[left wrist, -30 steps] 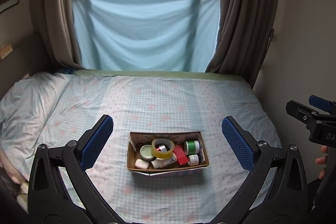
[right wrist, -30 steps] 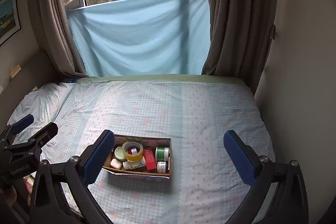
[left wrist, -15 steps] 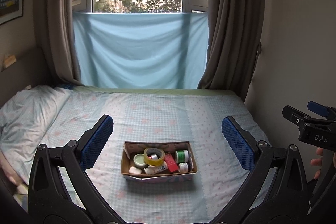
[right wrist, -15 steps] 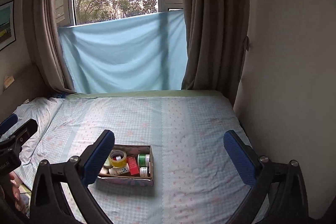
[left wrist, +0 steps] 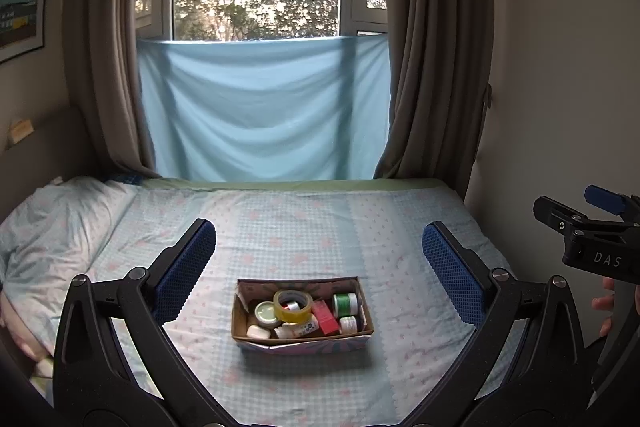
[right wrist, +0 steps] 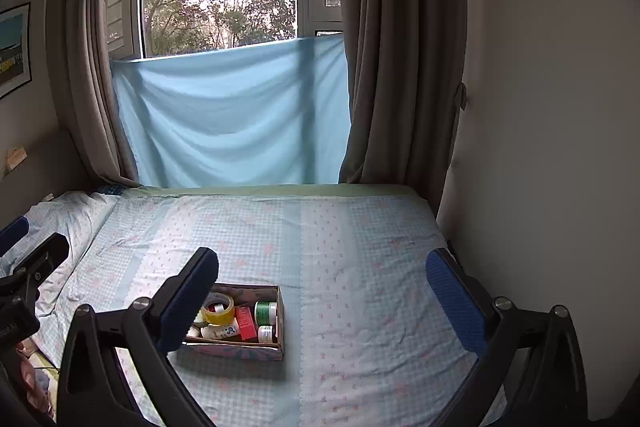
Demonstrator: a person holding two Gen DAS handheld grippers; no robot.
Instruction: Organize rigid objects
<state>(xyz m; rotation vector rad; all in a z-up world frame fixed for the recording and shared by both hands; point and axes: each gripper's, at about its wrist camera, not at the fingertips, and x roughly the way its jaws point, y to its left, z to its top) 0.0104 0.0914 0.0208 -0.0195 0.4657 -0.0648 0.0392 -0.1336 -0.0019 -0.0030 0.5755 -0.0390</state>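
Standing well back from the bed (left wrist: pixel 304 227), both the left gripper (left wrist: pixel 318 267) and the right gripper (right wrist: pixel 320 291) hang spread wide and empty, and every small item lies inside the cardboard box (left wrist: pixel 302 341) near the bed's front edge. That fits a sort just finished or one about to be unpacked, so I'd bid no move. The box holds a yellow tape roll (left wrist: pixel 293 305), red carton (left wrist: pixel 325 315), green-lidded jar (left wrist: pixel 345 302), white jars and a bottle.
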